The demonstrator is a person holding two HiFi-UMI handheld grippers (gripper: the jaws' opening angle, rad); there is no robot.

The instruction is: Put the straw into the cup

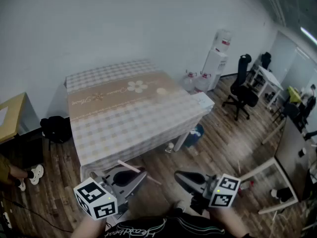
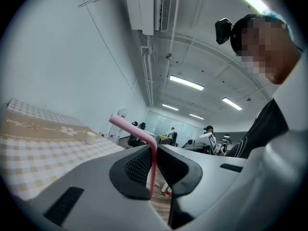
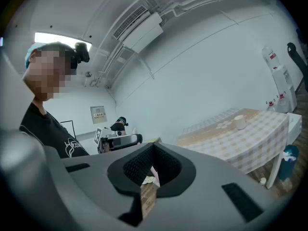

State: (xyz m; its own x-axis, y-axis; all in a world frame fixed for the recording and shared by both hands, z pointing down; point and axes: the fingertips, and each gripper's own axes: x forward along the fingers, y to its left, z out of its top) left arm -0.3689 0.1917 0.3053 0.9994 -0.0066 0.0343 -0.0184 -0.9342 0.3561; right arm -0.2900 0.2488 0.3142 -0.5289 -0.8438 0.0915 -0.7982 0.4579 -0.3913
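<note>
A pink bendy straw point(image 1: 128, 166) is pinched in my left gripper point(image 1: 141, 174), low at the left of the head view. In the left gripper view the straw point(image 2: 131, 127) stands up between the shut jaws, its top bent over to the left. A small white cup point(image 1: 162, 90) stands on the far right part of the checked tablecloth point(image 1: 124, 123), well ahead of both grippers. It also shows as the cup point(image 2: 90, 138) and the cup point(image 3: 239, 122). My right gripper point(image 1: 179, 175) points left beside the left one, jaws point(image 3: 153, 148) together, holding nothing.
A water dispenser point(image 1: 218, 58) and bottles stand behind the table's right corner. Black office chairs point(image 1: 241, 90) and a white table point(image 1: 267, 78) are at the right. A black bag point(image 1: 55, 128) and a wooden desk point(image 1: 10, 115) are left. A blue bin point(image 1: 195, 133) sits under the table.
</note>
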